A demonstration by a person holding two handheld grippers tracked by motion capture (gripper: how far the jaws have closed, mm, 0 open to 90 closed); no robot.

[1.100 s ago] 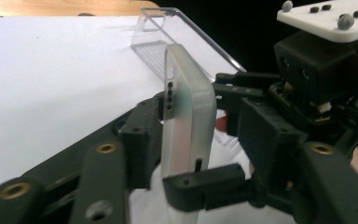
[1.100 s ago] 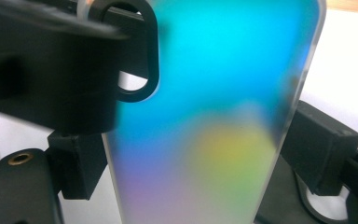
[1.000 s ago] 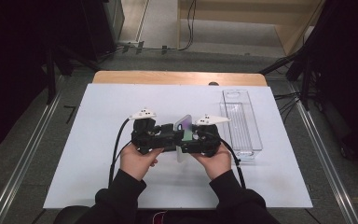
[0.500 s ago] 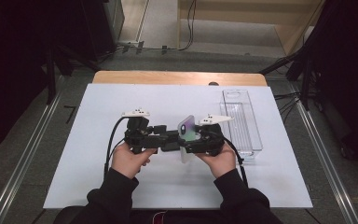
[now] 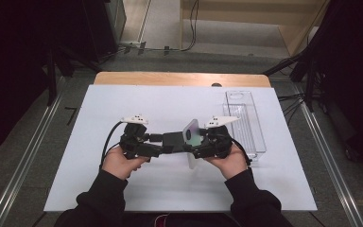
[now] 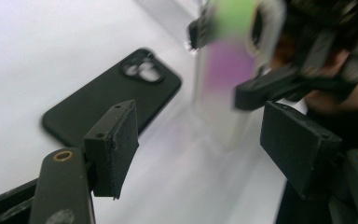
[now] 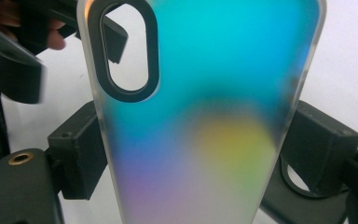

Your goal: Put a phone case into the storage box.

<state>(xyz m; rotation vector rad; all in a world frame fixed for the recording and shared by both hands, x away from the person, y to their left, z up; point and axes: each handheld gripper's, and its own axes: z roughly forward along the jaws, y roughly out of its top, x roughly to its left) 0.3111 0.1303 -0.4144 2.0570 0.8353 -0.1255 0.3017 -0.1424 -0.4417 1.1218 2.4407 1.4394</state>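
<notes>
You held the left claw low over the white table, jaws apart and clamped on nothing; in the left gripper view its two black pads stood wide with bare table between them, probably so that they could close on whichever piece came next. Just ahead of that claw lay the black phone, flat on the table with its camera cluster facing up and pointing away from you. Lying back-up like that, it appeared ready to take a cover, or to have just given one up; I could not tell which. To its right you carried the iridescent phone case in the right claw, jaws closed on its long edges. The right gripper view showed a pad pressed on each side of the translucent shell, with the oval camera cutout at the top. You kept the case upright on its short end, tilted slightly, just beside the phone. That pose likely kept its open face free for lining up with the phone. Farther right, near the table's edge, stood the clear plastic tray, apart from both claws and apparently empty, plausibly the place for a finished or set-aside piece.
</notes>
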